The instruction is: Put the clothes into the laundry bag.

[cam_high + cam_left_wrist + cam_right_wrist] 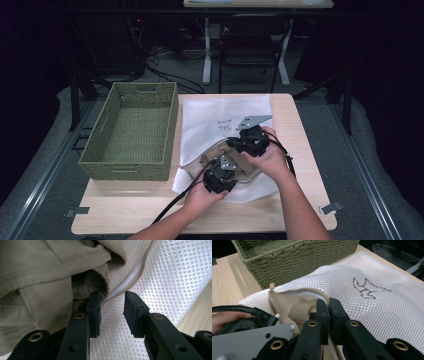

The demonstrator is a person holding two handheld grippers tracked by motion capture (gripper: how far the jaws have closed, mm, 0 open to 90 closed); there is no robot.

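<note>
A white mesh bag (220, 112) with a small stitched figure lies on the table, its mouth toward the person. A beige garment (211, 153) sits partly inside that mouth. My right gripper (240, 142) is shut on the bag's upper zipper edge, and in the right gripper view its jaws (328, 301) pinch the mesh (374, 310) above the garment (302, 308). My left gripper (220, 172) is at the mouth's near side. In the left gripper view it (112, 295) stands open, the zipper edge (132, 275) running between its tips, with the garment (37, 277) beside the left jaw.
A green woven basket (171, 120) stands on the left half of the table (300, 150), close against the bag; its wall (294, 257) rises just behind the bag. Black cables trail from both grippers toward the near edge. A chair and desk legs stand beyond the table.
</note>
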